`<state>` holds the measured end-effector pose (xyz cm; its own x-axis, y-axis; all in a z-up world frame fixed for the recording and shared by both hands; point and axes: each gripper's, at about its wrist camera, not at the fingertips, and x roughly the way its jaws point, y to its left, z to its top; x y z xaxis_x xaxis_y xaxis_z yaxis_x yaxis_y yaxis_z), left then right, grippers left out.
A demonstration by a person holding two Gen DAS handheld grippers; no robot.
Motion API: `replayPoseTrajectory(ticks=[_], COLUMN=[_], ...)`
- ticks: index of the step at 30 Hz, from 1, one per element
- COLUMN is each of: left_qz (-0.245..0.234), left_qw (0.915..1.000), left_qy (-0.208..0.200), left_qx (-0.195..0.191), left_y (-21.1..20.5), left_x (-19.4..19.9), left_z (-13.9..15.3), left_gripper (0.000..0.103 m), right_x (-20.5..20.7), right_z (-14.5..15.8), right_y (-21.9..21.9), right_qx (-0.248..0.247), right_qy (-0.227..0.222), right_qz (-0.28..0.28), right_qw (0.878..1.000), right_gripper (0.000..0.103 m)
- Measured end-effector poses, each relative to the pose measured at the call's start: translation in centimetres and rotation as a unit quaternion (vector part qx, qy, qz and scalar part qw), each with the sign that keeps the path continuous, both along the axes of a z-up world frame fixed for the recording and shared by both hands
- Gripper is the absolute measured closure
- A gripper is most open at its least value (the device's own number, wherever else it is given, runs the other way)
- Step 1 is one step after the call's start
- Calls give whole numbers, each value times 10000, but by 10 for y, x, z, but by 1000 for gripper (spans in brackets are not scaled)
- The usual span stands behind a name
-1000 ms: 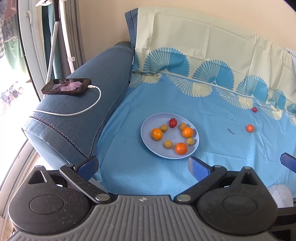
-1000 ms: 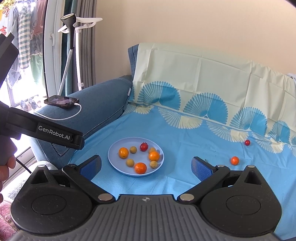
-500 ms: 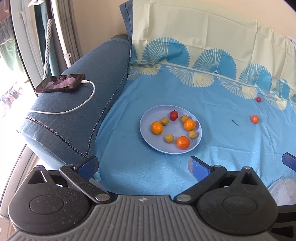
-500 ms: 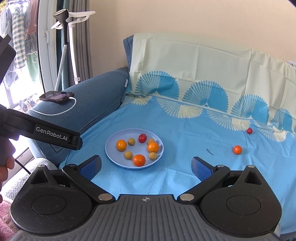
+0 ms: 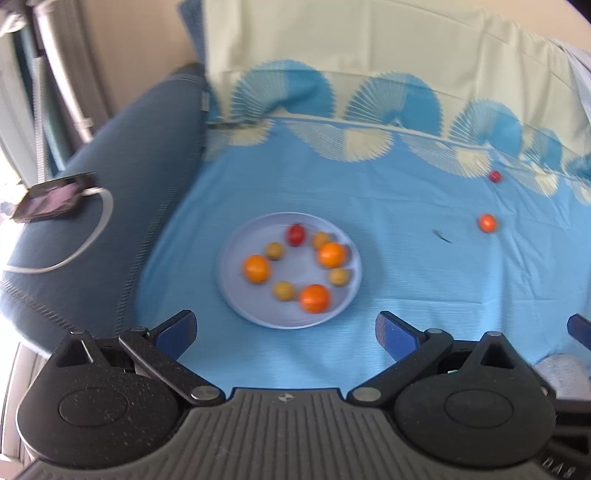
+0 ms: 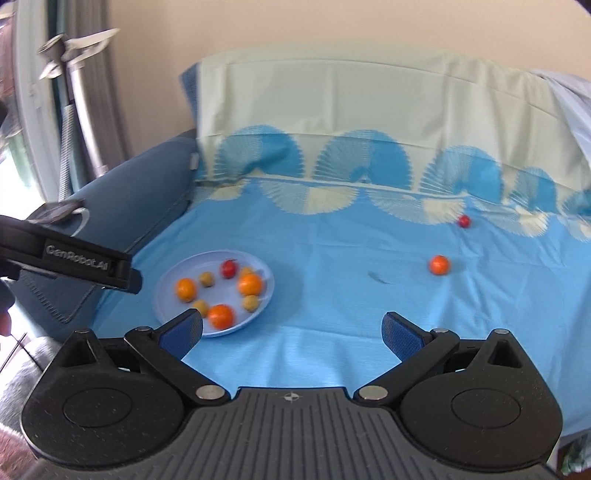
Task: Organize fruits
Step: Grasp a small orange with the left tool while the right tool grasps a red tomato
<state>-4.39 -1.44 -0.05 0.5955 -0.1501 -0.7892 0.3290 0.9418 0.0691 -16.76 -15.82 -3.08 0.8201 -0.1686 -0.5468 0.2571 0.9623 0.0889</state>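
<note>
right tongs (image 6: 291, 330) spread, empty | plate (image 6: 168, 286) left, fruit-filled | orange fruit (image 6: 439, 264), red fruit (image 6: 464, 221) on sheet (image 6: 332, 258)

A plain beige wall (image 6: 295, 33) rises ahead. A blue sofa armrest (image 5: 92, 229) sits to the left, carrying a phone (image 5: 51, 199) with a white cable (image 5: 92, 236). Daylight enters through a window (image 6: 22, 110) far left.

A home living room: a blue denim-covered sofa (image 5: 122, 192) draped with a light-blue fan-patterned cotton sheet (image 5: 406, 192), a black smartphone (image 5: 50, 197) charging on its armrest, grey curtains (image 6: 107, 96) by the window.
</note>
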Motion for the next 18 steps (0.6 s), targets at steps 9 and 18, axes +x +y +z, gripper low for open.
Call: replayPoseTrajectory(ticks=[9, 18], left_qz=[-710, -1801], left_qw=[9960, 9833], left_qy=[528, 244], left_qx=[-117, 75], left_y=[-109, -286], left_x=[43, 93], left_z=[-30, -94], left_gripper=[0, 0], right_x=[0, 40], right_z=[-15, -47], right_y=[-116, -287], right_qx=[-121, -493], right_qy=[52, -124], right_qz=[-1306, -2212], right_qw=[9913, 9739], right_gripper=[1, 1])
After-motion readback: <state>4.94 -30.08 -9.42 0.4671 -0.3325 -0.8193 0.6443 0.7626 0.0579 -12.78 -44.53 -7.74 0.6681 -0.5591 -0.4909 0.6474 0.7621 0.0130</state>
